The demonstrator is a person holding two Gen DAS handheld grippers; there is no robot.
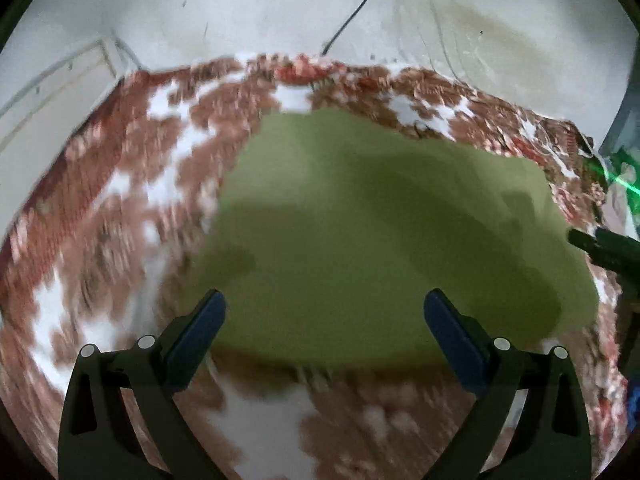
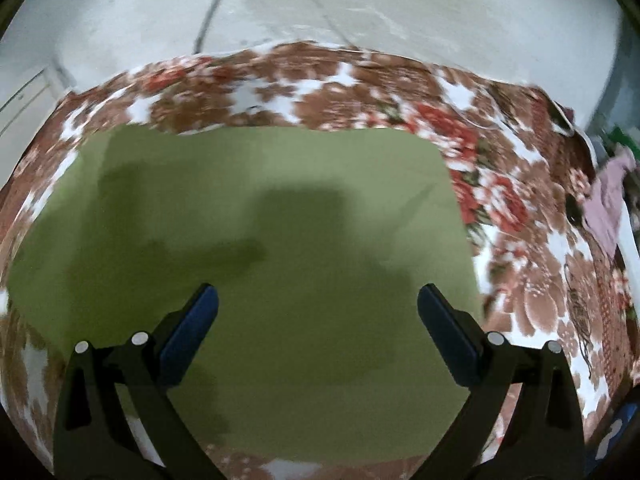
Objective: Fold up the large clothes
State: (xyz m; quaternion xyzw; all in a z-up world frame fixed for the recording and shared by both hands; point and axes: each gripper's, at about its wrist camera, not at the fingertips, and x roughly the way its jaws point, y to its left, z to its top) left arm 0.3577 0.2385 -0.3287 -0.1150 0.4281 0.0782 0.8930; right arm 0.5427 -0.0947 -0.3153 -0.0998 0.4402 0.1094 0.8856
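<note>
An olive-green garment (image 1: 380,232) lies flat and smooth on a brown, red and white floral blanket (image 1: 120,208). It fills the middle of the right wrist view too, as the same green garment (image 2: 260,240) on the floral blanket (image 2: 532,280). My left gripper (image 1: 325,300) hovers open above the garment's near left part, nothing between its fingers. My right gripper (image 2: 318,294) is open over the garment's near middle, also holding nothing. The dark tip of the right gripper (image 1: 600,246) shows at the right edge of the left wrist view.
A pale wall stands behind the blanket, with a black cable (image 1: 356,8) hanging down it. A pink cloth (image 2: 608,204) and a green item (image 1: 618,164) lie off the blanket's right side. Both views are motion-blurred.
</note>
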